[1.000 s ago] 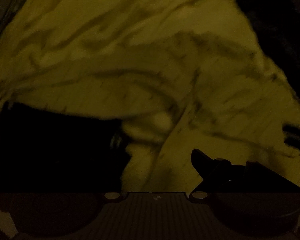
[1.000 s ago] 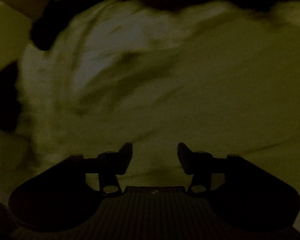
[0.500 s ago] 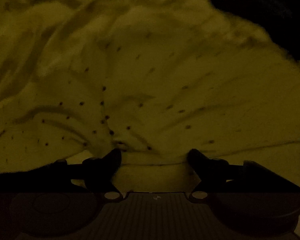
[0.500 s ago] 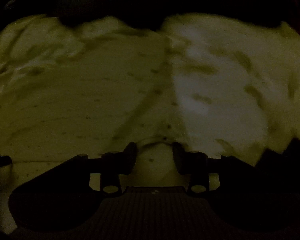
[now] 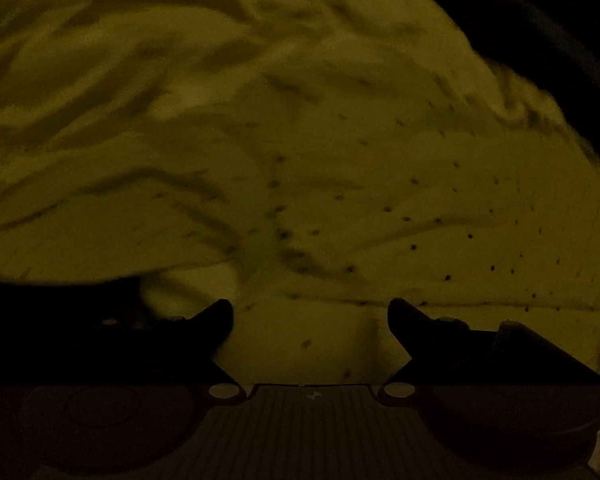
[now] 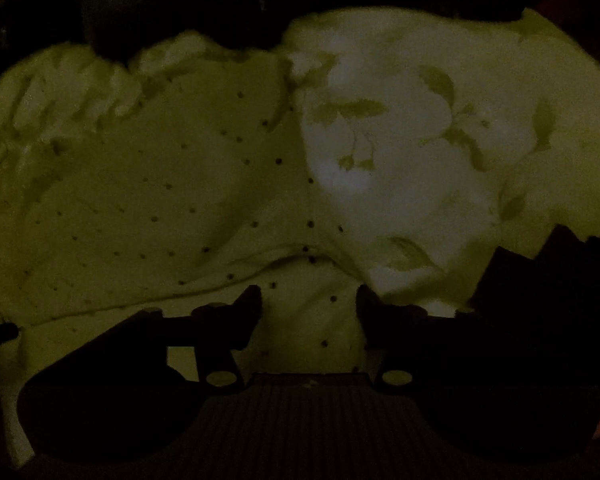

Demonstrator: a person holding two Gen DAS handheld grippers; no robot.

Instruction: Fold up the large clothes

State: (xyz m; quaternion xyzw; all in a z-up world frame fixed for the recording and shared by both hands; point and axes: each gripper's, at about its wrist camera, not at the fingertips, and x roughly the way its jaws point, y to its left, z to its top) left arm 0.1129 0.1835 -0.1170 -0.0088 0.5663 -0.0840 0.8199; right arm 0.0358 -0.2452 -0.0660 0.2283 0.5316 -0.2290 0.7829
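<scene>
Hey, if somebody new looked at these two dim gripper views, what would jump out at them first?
Most striking is the pale, wrinkled garment with small dark dots, which fills nearly the whole left wrist view. In the right wrist view it lies on the left beside a lighter leaf-printed fabric on the right. The left gripper and right gripper show as dark outlines at the bottom, their fingers spread with dotted cloth between them.

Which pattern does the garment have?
Small dark dots on pale cloth, best seen in the right wrist view; the light is dim.
</scene>
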